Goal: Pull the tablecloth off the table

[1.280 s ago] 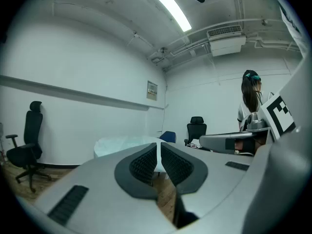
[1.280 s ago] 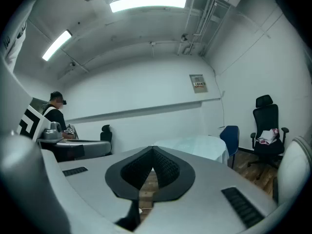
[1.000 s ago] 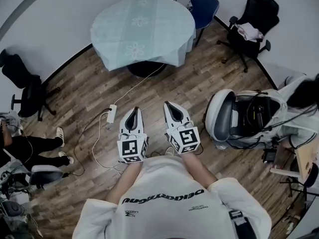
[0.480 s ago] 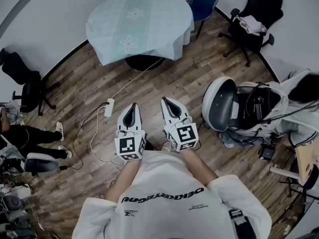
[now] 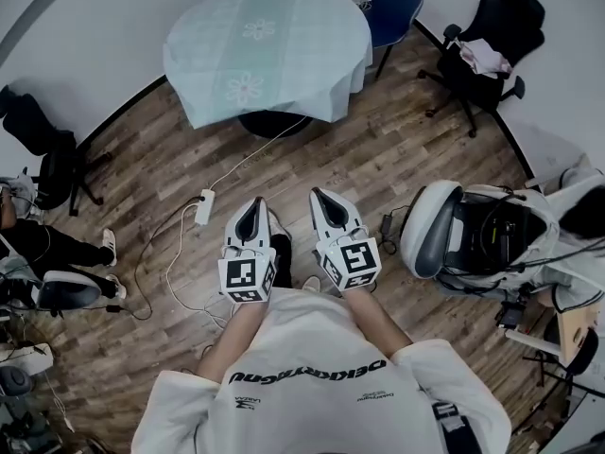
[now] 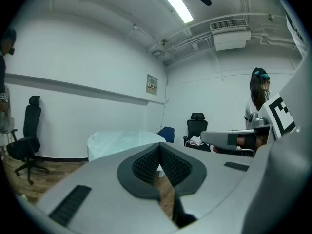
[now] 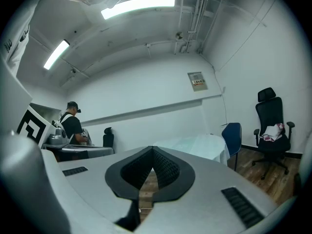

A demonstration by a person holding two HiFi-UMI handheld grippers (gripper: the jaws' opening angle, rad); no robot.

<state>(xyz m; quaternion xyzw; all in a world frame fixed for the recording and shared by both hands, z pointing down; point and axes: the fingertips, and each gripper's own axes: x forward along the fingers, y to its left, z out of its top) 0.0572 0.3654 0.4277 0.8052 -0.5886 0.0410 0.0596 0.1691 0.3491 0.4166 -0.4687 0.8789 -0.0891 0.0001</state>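
A round table wears a pale mint tablecloth with flower prints, at the top of the head view and well ahead of me. The cloth also shows far off as a pale shape in the left gripper view and behind the jaws in the right gripper view. My left gripper and right gripper are held side by side in front of my chest, above the wood floor. Both are shut with nothing between the jaws, and both point toward the table.
A blue chair stands at the table's right and a black office chair with cloth on its seat farther right. A white pod-like seat sits at my right. A power strip and cables lie on the floor. People stand at both edges.
The table has come slightly closer and shifted left in the head view. The white pod seat has slid right and down. Both grippers keep the same shut pose in front of me.
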